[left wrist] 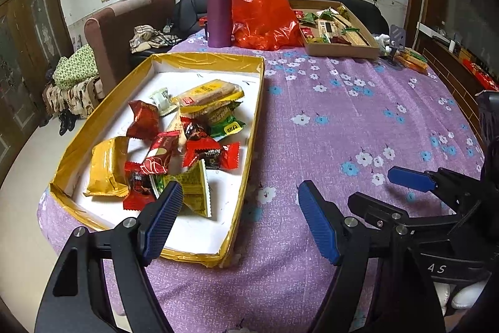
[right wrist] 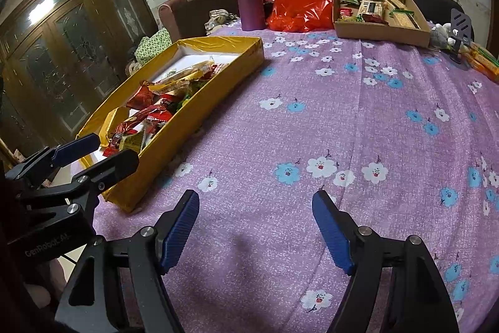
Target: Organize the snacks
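The wrapped snacks (left wrist: 174,145) are heaped in the gold tray (left wrist: 103,102) at the worktop's left edge, light, crinkly and crushable, best pinched by a crimped wrapper end, while the left tongs (left wrist: 240,217) and right tongs (right wrist: 255,227) are held wide and empty.

**Snacks in the gold box, left gripper above its near corner**

The left gripper (left wrist: 240,220) stands wide apart with nothing between its blue pads (left wrist: 162,220). Left pad overlaps the gold box (left wrist: 199,56) of mixed snacks (left wrist: 174,145). Far behind stand a purple bottle (left wrist: 220,8), a red bag (left wrist: 265,11) and a cardboard box (left wrist: 343,50).
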Action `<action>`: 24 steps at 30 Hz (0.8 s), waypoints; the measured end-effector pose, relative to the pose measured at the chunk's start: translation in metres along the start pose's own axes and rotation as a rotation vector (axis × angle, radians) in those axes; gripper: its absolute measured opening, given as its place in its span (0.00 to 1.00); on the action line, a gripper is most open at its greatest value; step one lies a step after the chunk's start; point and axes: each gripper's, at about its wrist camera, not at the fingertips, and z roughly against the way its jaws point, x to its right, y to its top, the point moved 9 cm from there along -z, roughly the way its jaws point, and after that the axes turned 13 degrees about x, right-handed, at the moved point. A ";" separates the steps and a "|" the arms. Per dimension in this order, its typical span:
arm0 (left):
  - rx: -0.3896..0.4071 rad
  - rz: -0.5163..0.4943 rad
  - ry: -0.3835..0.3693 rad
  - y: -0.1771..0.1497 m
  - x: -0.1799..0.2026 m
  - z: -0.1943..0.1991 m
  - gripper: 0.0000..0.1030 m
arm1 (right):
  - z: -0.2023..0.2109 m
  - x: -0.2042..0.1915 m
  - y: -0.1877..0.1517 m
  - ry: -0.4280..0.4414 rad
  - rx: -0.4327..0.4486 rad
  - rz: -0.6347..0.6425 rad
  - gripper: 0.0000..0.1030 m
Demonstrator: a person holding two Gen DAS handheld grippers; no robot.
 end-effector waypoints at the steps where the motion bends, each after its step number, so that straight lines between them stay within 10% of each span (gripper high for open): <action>1: -0.005 0.003 -0.004 -0.001 0.000 -0.001 0.75 | 0.000 0.000 0.000 -0.003 0.000 0.001 0.75; 24: -0.058 0.048 -0.036 -0.016 -0.005 -0.012 0.75 | -0.009 0.006 -0.010 -0.009 -0.027 -0.033 0.76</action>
